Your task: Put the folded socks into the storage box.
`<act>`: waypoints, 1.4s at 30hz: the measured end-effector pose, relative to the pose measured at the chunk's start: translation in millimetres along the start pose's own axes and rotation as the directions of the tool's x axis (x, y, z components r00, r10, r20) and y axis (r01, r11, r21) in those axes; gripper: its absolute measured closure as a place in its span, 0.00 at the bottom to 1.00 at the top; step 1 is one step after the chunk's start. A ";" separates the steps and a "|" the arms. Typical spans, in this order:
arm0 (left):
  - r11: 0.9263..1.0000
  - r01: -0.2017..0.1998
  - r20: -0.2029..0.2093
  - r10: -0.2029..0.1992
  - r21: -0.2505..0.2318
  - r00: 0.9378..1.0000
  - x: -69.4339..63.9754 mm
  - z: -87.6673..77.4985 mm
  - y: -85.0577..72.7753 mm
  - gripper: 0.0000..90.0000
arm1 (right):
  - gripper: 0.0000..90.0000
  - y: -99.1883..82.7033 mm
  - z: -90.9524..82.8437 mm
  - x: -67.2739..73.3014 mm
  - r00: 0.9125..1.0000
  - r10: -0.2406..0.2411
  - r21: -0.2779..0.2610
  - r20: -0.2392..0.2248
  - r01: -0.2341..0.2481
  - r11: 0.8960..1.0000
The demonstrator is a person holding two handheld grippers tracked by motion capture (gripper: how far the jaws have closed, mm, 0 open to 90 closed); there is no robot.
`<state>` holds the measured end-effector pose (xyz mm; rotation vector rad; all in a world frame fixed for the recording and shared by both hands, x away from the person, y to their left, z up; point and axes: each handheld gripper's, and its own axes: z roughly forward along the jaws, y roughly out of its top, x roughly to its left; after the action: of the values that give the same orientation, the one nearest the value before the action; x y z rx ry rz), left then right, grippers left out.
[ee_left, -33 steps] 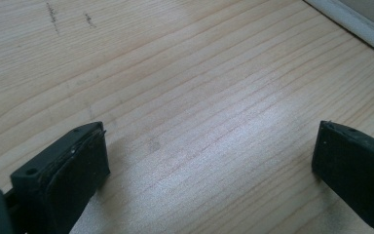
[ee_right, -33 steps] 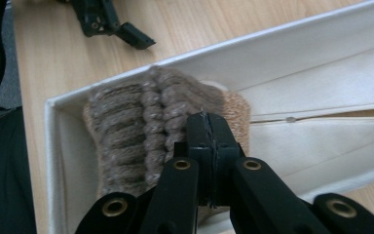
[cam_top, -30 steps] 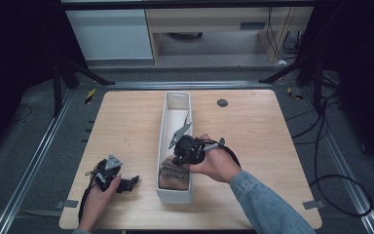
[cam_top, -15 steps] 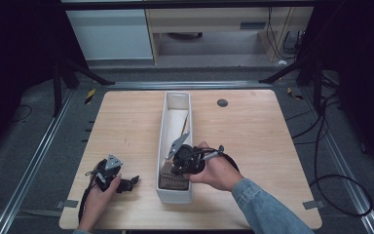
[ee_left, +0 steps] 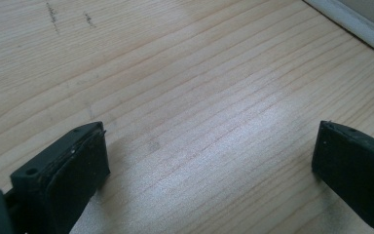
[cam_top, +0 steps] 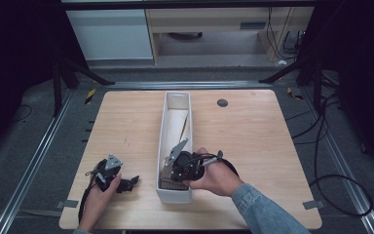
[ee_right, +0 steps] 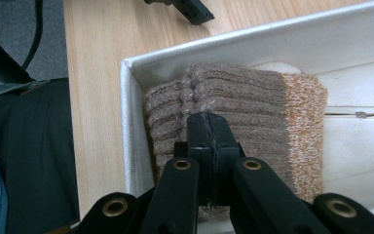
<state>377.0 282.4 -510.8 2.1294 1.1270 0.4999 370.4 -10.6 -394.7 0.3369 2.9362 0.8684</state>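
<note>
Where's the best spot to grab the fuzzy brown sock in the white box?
Probably the ribbed brown end of the sock, from straight above. It lies flat against the corner of the white box, whose walls block the sides, so only the top is open.

A table (cam_top: 253,141) of pale wood, its grain running in fine, close lines, matt with a soft sheen where light falls. On it stands a long white tray (ee_right: 126,122) with smooth, faintly glossy walls that look like plastic. Inside lies a folded knitted cloth (ee_right: 253,102), ribbed and fuzzy, brown wool-like yarn with a speckled orange band (the knit looks coarse and soft). The right gripper (ee_right: 208,127) is matt black plastic with brass-coloured rivets; its pads look rubbery and slightly scuffed. The left gripper (ee_left: 209,161) has the same dull black, dusty-looking pads. A denim sleeve (cam_top: 268,214), blue woven cloth, covers one forearm.
</note>
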 end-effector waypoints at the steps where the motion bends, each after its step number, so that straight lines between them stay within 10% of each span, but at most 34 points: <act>1: 1.000 0.000 0.000 0.000 0.000 1.000 0.0 0.0 0.0 0.00 | 1.00 -0.4 0.6 0.0 1.000 0.000 0.000 -0.002 0.000 1.000; 42: 1.000 -0.004 -0.001 0.004 0.003 1.000 0.2 -0.2 0.1 0.00 | 1.00 -0.2 23.3 7.8 1.000 -0.031 0.086 0.000 0.031 0.996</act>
<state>377.0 282.6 -510.6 2.1342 1.1250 0.5021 365.5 3.4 -414.4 0.2959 2.9757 0.7390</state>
